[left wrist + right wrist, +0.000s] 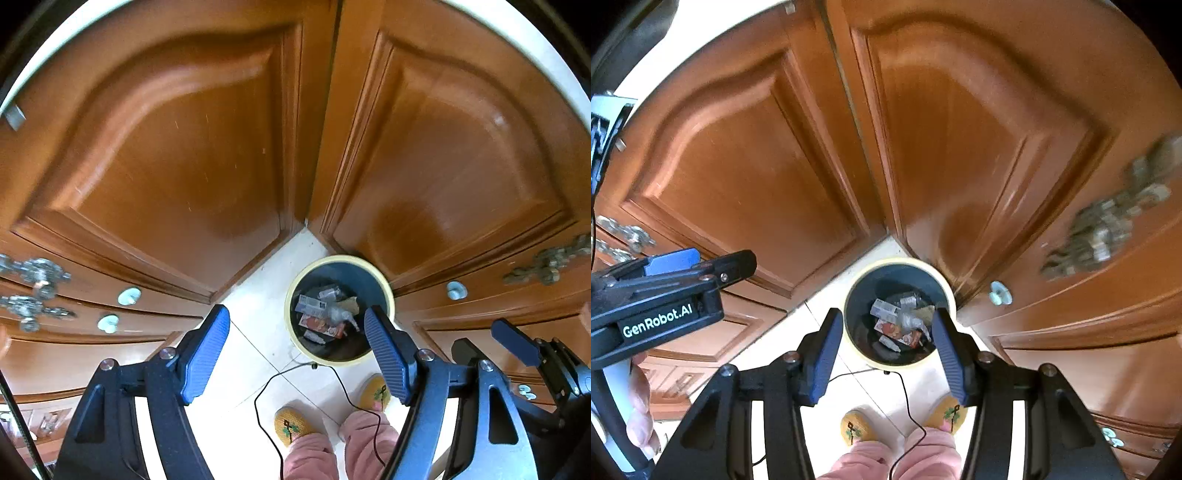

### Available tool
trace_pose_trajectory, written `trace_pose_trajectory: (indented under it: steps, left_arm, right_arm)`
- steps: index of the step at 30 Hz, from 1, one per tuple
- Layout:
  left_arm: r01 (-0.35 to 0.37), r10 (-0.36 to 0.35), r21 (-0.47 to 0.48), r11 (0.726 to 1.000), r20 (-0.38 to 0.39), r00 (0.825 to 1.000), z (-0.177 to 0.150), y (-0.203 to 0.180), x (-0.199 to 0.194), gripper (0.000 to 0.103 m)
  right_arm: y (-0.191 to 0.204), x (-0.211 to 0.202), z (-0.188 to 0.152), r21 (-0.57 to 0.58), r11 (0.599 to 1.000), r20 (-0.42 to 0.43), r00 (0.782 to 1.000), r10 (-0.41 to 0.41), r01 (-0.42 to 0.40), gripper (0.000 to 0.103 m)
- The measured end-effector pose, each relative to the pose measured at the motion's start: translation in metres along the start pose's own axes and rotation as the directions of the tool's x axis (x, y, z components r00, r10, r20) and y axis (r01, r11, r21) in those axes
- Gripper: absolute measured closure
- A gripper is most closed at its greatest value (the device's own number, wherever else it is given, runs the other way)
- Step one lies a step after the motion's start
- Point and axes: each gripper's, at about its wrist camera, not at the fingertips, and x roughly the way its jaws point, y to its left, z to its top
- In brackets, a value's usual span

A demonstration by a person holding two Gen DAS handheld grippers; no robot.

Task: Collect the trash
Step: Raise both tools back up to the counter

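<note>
Carved orange-brown wooden cabinet doors are meeting at a corner over white floor tiles, where the round yellow-rimmed dark trash bin holding wrappers is sitting directly below both grippers; the left gripper and right gripper are hanging empty, fingers apart, the right seemingly more centred over it.

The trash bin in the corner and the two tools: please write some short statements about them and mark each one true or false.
1. The trash bin stands on the floor in the corner between two wooden doors. True.
2. The bin is empty. False: wrappers and small packages lie inside it.
3. The left tool holds a piece of trash. False: its jaws are open with nothing between them.
4. The right tool is open and empty. True.
5. The person wears yellow slippers. True.
6. The bin has a red rim. False: the rim is pale yellow.
</note>
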Motion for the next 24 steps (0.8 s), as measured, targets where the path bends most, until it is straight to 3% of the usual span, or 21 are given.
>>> trace_pose_trajectory:
  steps: [9,24]
  left_arm:
    - [-0.035,0.034,0.012,0.999,0.066,0.997,0.006,-0.01,-0.083,0.028]
    - [0.011,-0.042,0.158,0.987,0.197,0.979,0.016,-0.049,-0.24,0.026]
  right_arm:
    - [0.006,-0.076,0.01,-0.004,1.0,0.05,0.999,-0.005,0.005,0.052]
    - [0.008,-0.216,0.023,0.019,1.0,0.159,0.987,-0.01,0.007,0.052]
